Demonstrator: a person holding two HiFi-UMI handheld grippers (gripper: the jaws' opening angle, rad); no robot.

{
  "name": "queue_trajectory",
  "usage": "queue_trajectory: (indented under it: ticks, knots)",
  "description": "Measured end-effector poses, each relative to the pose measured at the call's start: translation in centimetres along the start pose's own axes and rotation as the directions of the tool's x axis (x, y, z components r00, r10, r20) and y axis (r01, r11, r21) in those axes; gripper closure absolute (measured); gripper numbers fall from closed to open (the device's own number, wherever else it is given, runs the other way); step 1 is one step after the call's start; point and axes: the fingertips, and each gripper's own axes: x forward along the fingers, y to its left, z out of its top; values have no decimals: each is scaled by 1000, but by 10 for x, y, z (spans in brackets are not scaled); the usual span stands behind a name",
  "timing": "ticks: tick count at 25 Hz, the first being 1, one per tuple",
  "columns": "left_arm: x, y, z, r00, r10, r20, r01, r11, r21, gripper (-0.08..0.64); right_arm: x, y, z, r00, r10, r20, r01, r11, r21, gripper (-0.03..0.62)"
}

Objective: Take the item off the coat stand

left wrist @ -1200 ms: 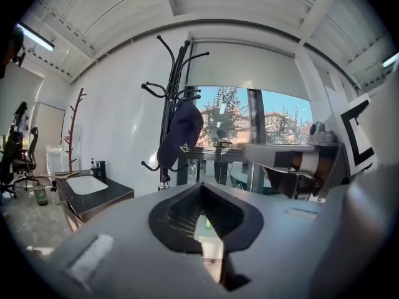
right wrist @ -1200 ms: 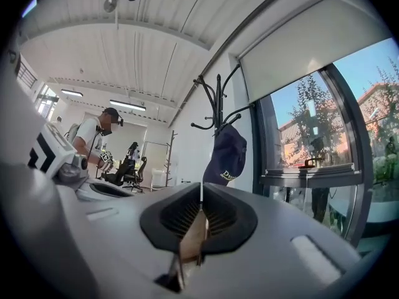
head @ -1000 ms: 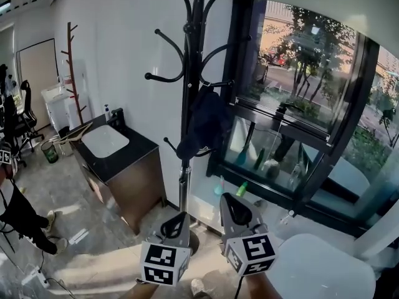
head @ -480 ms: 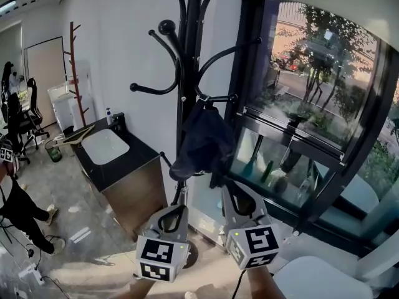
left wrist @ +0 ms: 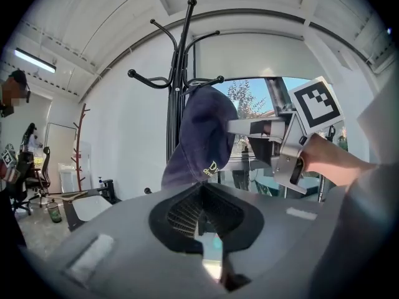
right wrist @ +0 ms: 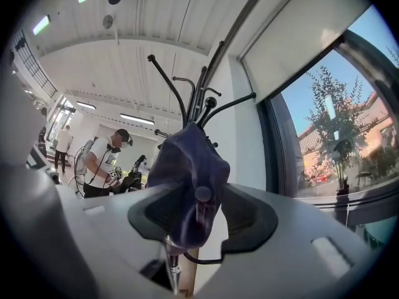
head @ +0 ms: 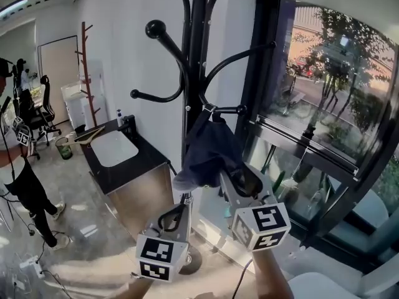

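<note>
A dark navy cap (head: 209,154) hangs from a hook of the black coat stand (head: 194,55), low on the pole. My right gripper (head: 240,180) reaches up under it. Its jaws are opening, and the cap (right wrist: 187,173) hangs between them with a gap on each side. The stand's arms (right wrist: 193,98) rise behind. My left gripper (head: 174,217) stays lower, left of the pole, with its jaws together and nothing in them. In the left gripper view the cap (left wrist: 202,136) shows ahead, with the right gripper (left wrist: 280,142) at its right side.
A black cabinet with a white basin (head: 115,148) stands left of the stand against the wall. A large dark-framed window (head: 324,104) fills the right. A person (head: 19,167) stands at far left near a wooden coat stand (head: 87,67). Something white (head: 324,285) lies at bottom right.
Both grippers have come closer to the stand. The right gripper has risen to the cap and its jaws have spread around it. The left gripper has stayed low.
</note>
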Motion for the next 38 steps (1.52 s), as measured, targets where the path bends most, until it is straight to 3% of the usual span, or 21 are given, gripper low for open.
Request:
queue_trajectory:
  ticks: [7, 10, 12, 15, 26, 38]
  knots:
    - [3, 13, -1, 999, 42, 1, -42, 999, 5, 561, 25, 2, 21, 996, 76, 35, -75, 997, -29, 400]
    - [4, 15, 1, 999, 46, 7, -46, 999, 5, 561, 30, 5, 22, 997, 80, 15, -79, 994, -80, 444]
    - [5, 15, 3, 999, 45, 10, -45, 999, 6, 561, 31, 6, 23, 997, 70, 18, -68, 992, -108, 526]
    - [6, 15, 3, 999, 42, 9, -42, 999, 9, 561, 29, 7, 26, 998, 53, 34, -49, 992, -120, 556]
    - [-3, 16, 1, 999, 38, 14, -38, 999, 2, 561, 2, -4, 71, 980, -42, 196, 67, 990, -122, 568]
    - [-14, 4, 0, 1000, -5, 30, 5, 1000, -1, 560, -41, -23, 77, 965, -147, 216, 175, 977, -119, 568]
